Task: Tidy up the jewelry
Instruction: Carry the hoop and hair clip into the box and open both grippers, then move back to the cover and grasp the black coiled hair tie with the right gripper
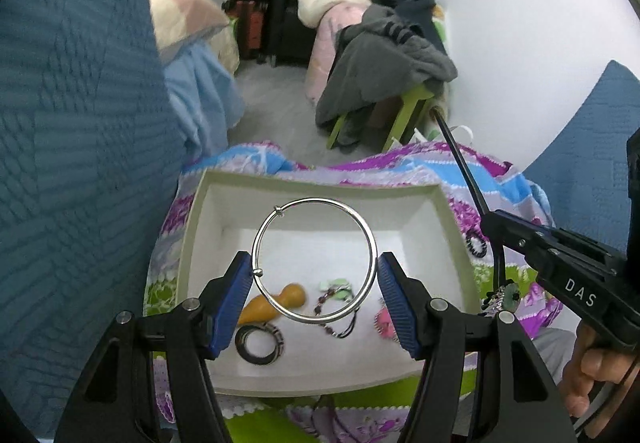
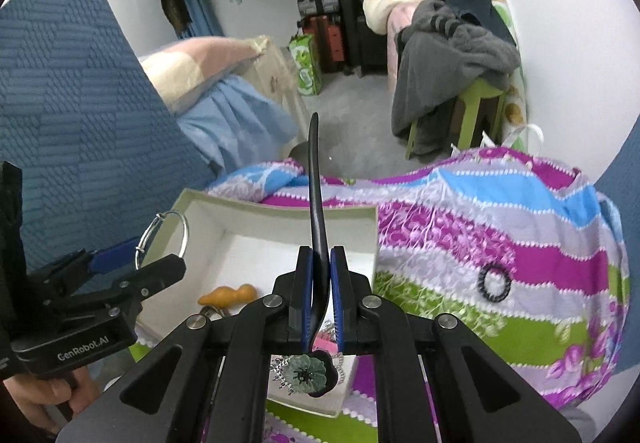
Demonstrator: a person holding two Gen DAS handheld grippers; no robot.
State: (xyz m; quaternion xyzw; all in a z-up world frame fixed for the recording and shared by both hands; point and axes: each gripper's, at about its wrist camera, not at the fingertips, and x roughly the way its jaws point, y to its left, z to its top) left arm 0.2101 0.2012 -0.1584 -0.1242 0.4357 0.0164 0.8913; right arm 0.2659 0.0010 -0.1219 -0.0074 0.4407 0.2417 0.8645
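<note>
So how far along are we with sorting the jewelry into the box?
Partly done. Already in the white box: an orange gourd charm, a black bangle, a beaded bracelet and a pink piece. In hand: the left gripper holds a silver bangle above the box; the right gripper is shut on a black hair stick with a green flower. Left: a black hair tie on the blanket.

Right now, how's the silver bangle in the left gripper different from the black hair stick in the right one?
The silver bangle is a thin bright metal ring; the black hair stick is a long dark rod with a green flower end. The bangle spreads the left gripper wide, while the right gripper pinches the stick nearly closed. Both are held above the white box.
</note>
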